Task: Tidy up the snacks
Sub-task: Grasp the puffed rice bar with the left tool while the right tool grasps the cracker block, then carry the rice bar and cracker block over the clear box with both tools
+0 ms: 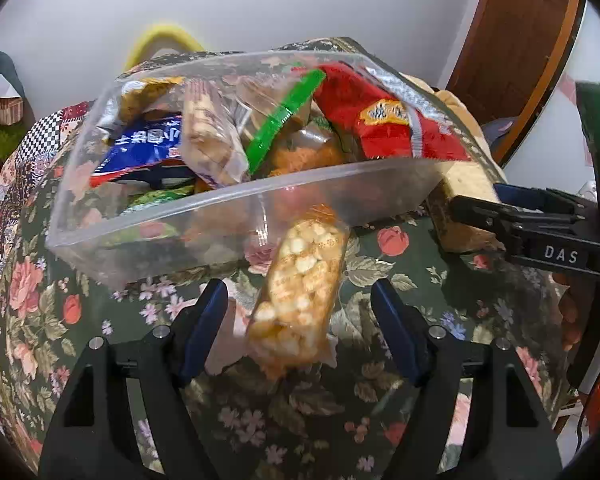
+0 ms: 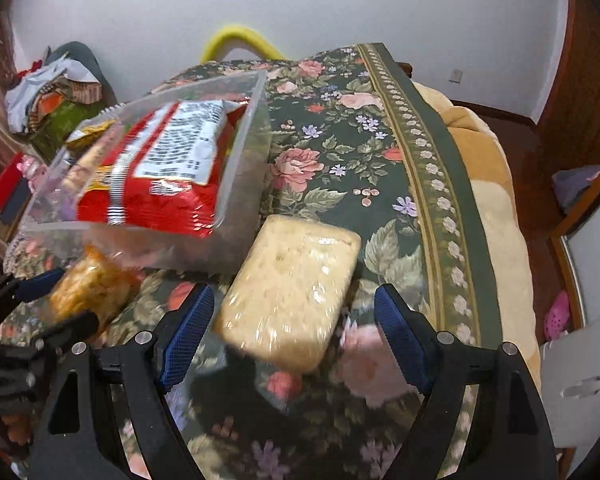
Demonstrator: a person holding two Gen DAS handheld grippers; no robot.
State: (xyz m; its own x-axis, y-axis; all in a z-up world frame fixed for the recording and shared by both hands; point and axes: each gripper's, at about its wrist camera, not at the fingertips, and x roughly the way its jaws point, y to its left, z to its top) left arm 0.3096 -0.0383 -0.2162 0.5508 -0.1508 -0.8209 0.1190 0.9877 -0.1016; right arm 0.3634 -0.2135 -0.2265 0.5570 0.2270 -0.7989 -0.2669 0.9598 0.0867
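Both open, empty grippers, left point(image 1: 296, 300) and right point(image 2: 294, 308), apparently straddle one snack pack each.

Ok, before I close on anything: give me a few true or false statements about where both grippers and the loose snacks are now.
1. The left gripper is open around the popcorn bar. True.
2. The right gripper already clamps the pale cracker pack. False: jaws open, pads clear.
3. The red bag lies outside the clear bin. False: it's inside.
4. Both loose packs lie on the floral cloth. True.
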